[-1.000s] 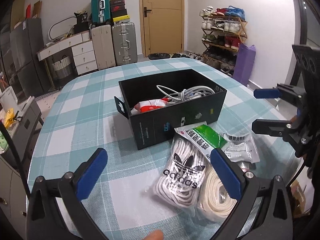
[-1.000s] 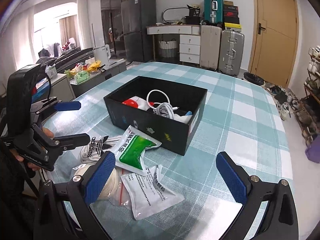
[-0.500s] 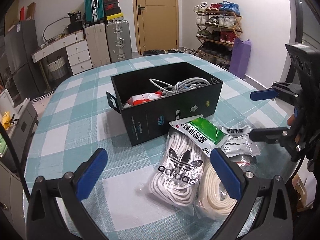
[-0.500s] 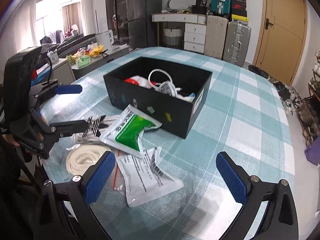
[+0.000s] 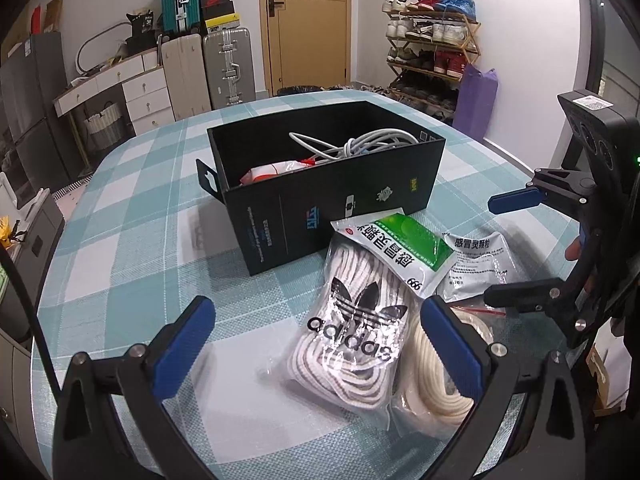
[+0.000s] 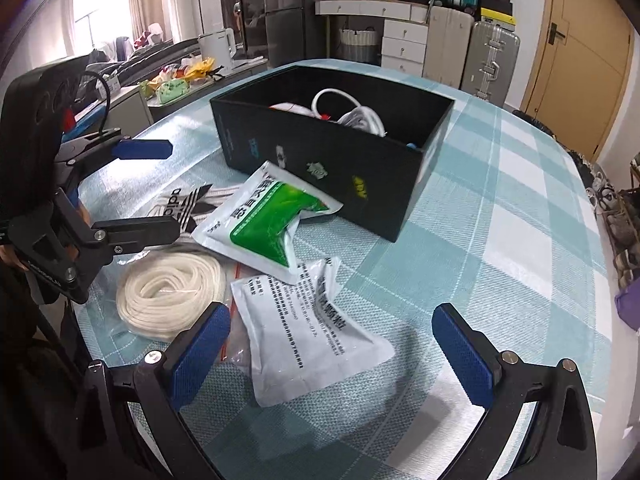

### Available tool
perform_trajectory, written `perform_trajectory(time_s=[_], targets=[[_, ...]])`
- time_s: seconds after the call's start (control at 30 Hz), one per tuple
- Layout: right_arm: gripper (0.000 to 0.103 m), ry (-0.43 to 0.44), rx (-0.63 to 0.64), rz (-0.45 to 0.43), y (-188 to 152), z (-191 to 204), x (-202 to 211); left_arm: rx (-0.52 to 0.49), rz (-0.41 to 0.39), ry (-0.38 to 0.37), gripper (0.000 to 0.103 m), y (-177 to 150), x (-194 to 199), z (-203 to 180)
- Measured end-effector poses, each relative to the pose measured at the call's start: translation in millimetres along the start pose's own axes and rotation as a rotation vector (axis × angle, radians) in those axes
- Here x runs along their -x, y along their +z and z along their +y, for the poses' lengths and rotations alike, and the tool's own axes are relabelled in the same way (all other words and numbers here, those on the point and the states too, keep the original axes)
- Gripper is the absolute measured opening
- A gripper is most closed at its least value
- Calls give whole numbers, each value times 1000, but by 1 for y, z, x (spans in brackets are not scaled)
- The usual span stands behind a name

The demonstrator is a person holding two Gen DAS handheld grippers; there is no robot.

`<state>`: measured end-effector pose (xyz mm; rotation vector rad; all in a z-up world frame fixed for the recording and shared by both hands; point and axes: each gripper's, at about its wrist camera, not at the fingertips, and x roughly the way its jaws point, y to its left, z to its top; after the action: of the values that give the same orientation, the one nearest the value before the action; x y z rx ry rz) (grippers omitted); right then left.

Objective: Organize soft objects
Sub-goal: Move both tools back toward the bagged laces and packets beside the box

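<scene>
Blue-padded L gripper (image 5: 318, 346): jaws wide open, empty.
R gripper (image 6: 332, 354): jaws wide, empty.
Adidas lace bag (image 5: 352, 332): between L jaws, long axis running fwd.
White sachet (image 6: 312, 320): just ahead, between R jaws.
Black box (image 5: 340, 196): beyond both.
Nearer: L for laces, R for sachet.
</scene>
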<state>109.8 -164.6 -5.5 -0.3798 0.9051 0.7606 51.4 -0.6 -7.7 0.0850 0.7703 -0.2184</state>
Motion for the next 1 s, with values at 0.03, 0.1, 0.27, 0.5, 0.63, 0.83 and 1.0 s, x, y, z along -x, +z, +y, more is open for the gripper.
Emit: perform_trajectory(time_s=[0.03, 0.1, 0.27, 0.5, 0.63, 0.83, 1.0], targets=[[102, 1, 3, 6, 0, 1, -2, -1, 1, -4, 103, 0, 0, 0], [102, 0, 1, 18, -1, 1, -6, 3, 5, -7, 103, 0, -1, 0], [102, -3, -28, 35, 0, -3, -14, 31, 12, -18, 103, -2, -1, 3], [102, -44, -48, 55, 0, -11, -16, 47, 13, -28, 103, -2, -3, 6], [102, -50, -46, 56, 0, -12, -17, 52, 15, -28, 103, -3, -3, 6], [102, -22, -52, 54, -2, -12, -20, 48, 14, -30, 103, -3, -3, 6], [87, -31, -65, 28, -1, -14, -19, 48, 15, -30, 103, -3, -3, 6]])
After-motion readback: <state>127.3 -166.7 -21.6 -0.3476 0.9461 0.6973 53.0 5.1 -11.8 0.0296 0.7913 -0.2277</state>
